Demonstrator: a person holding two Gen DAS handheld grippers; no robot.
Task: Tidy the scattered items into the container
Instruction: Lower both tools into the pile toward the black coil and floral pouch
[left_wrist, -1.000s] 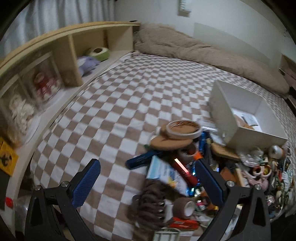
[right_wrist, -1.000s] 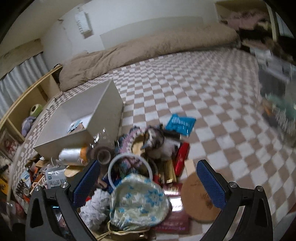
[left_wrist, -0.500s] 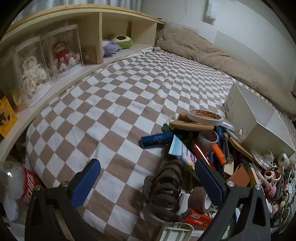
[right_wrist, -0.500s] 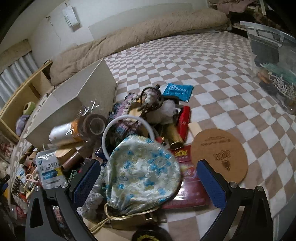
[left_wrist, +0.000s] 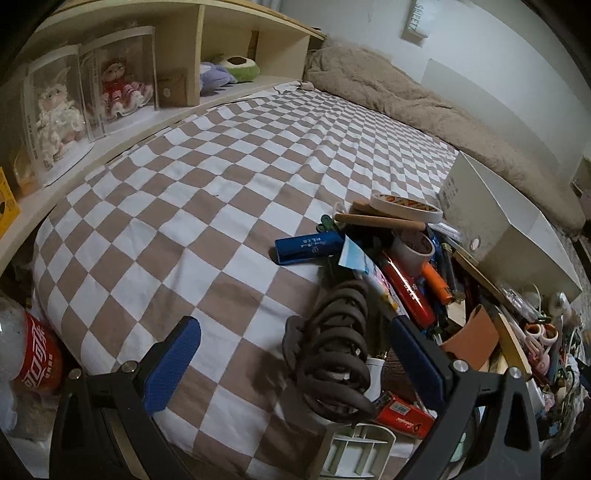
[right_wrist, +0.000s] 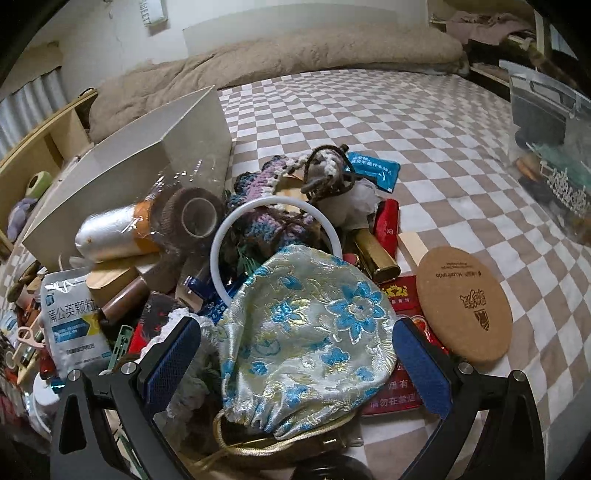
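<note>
The bed (left_wrist: 229, 177), spread with a checkered cover, carries a heap of scattered items. The white container (left_wrist: 506, 229) stands at the heap's far edge. The right gripper (right_wrist: 297, 363) has its fingers spread wide around a floral pouch (right_wrist: 310, 332). The left gripper (left_wrist: 295, 363), fingers likewise apart, holds nothing, with a dark hair claw (left_wrist: 332, 347) between them.

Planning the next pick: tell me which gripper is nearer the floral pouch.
Right. The right gripper straddles the floral pouch; the left gripper hangs over a hair claw, pouch unseen there.
</note>
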